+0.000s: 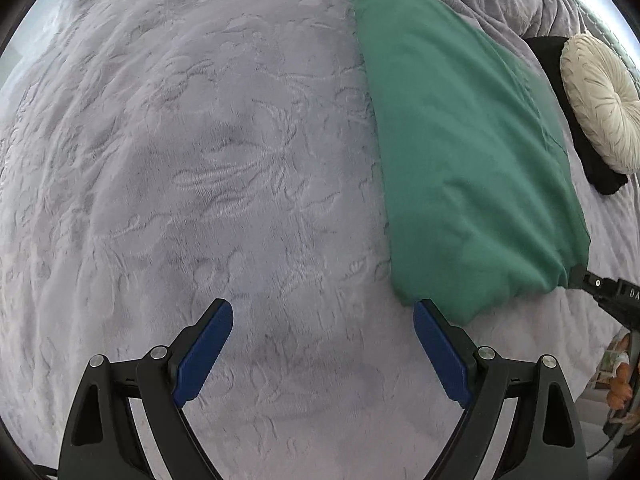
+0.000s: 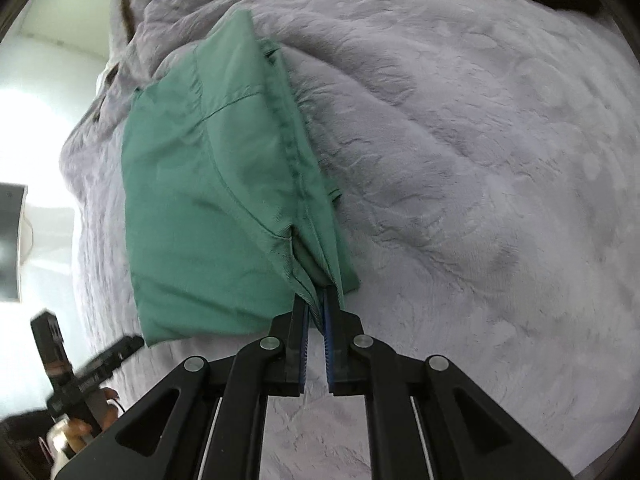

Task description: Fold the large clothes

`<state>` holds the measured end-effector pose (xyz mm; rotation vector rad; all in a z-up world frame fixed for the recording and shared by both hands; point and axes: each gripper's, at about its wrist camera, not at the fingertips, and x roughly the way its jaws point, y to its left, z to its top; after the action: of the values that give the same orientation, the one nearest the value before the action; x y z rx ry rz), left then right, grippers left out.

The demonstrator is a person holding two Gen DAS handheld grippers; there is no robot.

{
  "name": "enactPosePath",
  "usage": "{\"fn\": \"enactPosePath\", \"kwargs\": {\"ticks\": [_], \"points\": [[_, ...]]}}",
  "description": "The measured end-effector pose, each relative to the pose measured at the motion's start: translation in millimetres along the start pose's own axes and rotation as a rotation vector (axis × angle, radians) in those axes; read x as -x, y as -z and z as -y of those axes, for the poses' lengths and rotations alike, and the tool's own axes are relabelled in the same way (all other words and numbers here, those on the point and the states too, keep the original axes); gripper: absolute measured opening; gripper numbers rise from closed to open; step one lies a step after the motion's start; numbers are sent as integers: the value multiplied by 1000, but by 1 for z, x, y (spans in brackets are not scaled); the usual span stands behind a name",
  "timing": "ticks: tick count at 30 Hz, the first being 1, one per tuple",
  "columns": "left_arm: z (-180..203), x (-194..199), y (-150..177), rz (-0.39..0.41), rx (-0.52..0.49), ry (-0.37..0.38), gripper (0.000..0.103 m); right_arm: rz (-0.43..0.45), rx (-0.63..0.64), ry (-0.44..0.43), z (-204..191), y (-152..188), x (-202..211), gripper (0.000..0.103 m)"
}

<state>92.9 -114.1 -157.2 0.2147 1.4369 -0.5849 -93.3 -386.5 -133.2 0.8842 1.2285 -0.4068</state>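
Right wrist view: green garment is clamped at its corner by right gripper, mid-fold; left gripper, jaws apart, is needed on the other corner.

Open blanket left; green garment, cushion crowd right.

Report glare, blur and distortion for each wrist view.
Left wrist view: fisheye bends the grey blanket into a dome; sharp, evenly lit. Right wrist view: blown-out glare at left behind the green garment; the left gripper is blurred.
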Motion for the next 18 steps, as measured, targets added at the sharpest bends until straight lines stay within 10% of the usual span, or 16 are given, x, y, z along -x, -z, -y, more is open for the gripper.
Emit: {"fn": "enactPosePath", "kwargs": {"ticks": [6,11,18], "points": [[1,-5,15,-14,-9,-3,92,63,-172,-143,25,-1,5,16],[-8,-5,22,-14,12,-2,92,49,-128,-31,23,12,14,57],[-3,-12,31,-31,6,-3,99,-68,-25,17,9,37,-3,65]]}}
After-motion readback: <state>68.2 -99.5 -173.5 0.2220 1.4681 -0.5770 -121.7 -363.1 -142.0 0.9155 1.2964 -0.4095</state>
